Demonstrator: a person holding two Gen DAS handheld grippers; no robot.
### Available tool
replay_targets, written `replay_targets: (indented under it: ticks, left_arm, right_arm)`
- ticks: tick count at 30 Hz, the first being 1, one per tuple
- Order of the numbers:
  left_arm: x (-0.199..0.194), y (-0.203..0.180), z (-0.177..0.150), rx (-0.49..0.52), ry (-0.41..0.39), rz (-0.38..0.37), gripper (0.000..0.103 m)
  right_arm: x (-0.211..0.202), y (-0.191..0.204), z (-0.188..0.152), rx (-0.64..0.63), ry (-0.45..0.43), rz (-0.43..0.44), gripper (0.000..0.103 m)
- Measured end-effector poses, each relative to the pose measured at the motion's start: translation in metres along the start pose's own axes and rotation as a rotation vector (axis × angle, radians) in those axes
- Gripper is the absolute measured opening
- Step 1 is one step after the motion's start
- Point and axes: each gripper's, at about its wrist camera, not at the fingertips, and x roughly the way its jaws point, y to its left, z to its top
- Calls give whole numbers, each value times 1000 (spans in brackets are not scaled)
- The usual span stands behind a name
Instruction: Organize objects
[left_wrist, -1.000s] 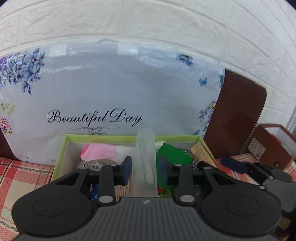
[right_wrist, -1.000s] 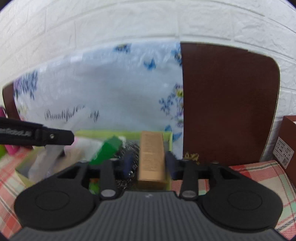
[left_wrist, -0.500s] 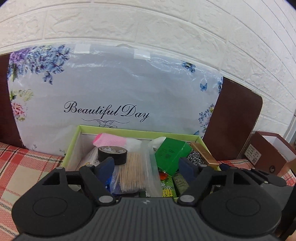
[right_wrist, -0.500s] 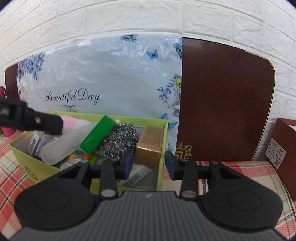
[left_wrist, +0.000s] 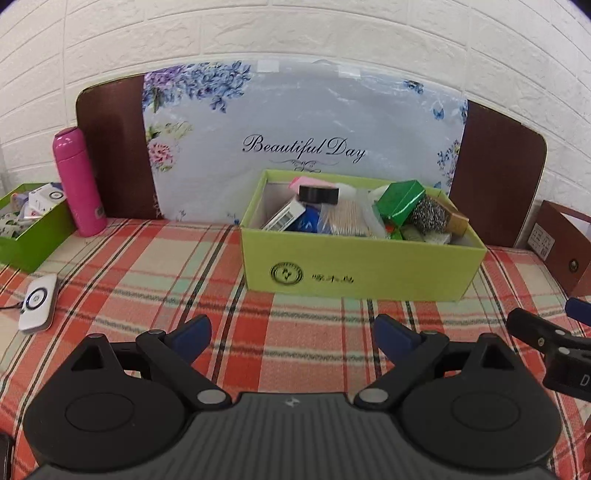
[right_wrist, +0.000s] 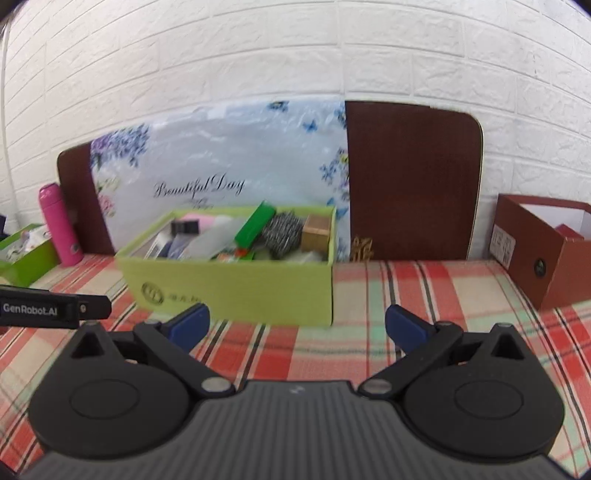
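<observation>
A light green box (left_wrist: 360, 267) (right_wrist: 236, 291) stands on the plaid cloth, filled with several items: a bag of toothpicks (left_wrist: 345, 219), a black tape roll (left_wrist: 318, 194), a green carton (left_wrist: 400, 201) (right_wrist: 255, 223), a steel scourer (left_wrist: 428, 214) (right_wrist: 282, 234) and a tan carton (right_wrist: 316, 232). My left gripper (left_wrist: 291, 334) hangs well in front of the box, its jaws opening wide with nothing between them. My right gripper (right_wrist: 295, 323) is likewise back from the box, jaws opening wide and empty.
A pink bottle (left_wrist: 77, 182) and a darker green box (left_wrist: 31, 229) of items stand at the left. A white device (left_wrist: 37, 302) lies on the cloth. A brown box (right_wrist: 539, 245) stands at the right. A floral board (left_wrist: 299, 144) leans on the brick wall.
Both grippers let go of their items, the toothpick bag and the tan carton, into the green box. Both then opened wide and drew back from it.
</observation>
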Motion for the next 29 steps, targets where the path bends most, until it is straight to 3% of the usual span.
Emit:
replay_targets:
  ticks: [6, 12, 29]
  left_arm:
    - [-17, -3, -18, 38, 35, 54, 97]
    - [-34, -2, -22, 39, 21, 63, 97]
    - [-47, 0, -29, 40, -3, 36, 97]
  right_arm:
    - [-16, 14, -16, 3, 61, -16, 103]
    - [-30, 21, -21, -3, 54, -16, 103]
    - [-33, 24, -28, 27, 92, -28, 103]
